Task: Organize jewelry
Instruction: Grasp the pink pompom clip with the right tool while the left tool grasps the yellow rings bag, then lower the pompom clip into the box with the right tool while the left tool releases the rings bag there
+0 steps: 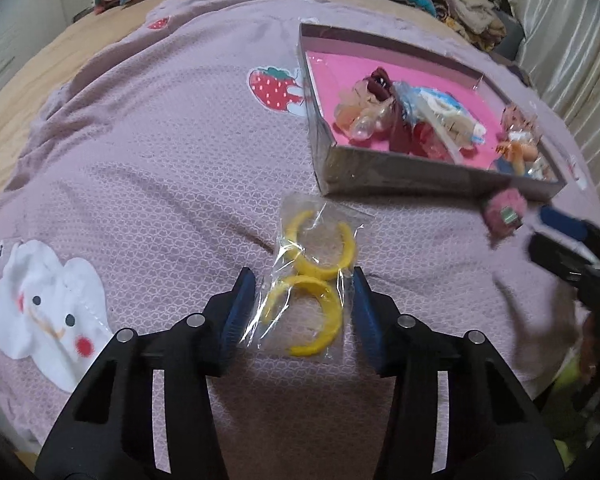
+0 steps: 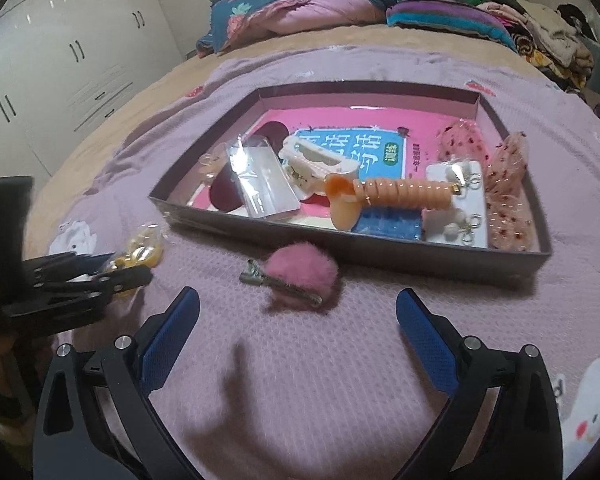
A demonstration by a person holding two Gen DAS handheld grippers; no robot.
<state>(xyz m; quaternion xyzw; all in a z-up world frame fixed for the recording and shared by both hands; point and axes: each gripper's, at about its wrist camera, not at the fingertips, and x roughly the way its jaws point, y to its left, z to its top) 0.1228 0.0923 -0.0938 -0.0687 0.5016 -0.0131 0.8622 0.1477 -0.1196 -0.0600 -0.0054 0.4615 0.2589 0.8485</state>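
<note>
Between the spread fingers of the left gripper (image 1: 304,308) lies a crinkly clear bag (image 1: 310,280) holding 2 yellow crescent hoops, on a textured lilac blanket (image 1: 160,184). Right gripper (image 2: 298,320) gapes empty near a fluffy pink pompom clip (image 2: 300,270) beside the cardboard tray (image 2: 340,248).

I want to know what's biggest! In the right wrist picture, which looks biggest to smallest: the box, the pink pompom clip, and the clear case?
1. Box: clearly largest.
2. Clear case.
3. Pompom clip: looks close to the case, and it's nearer the camera, so these two are unsure.
</note>
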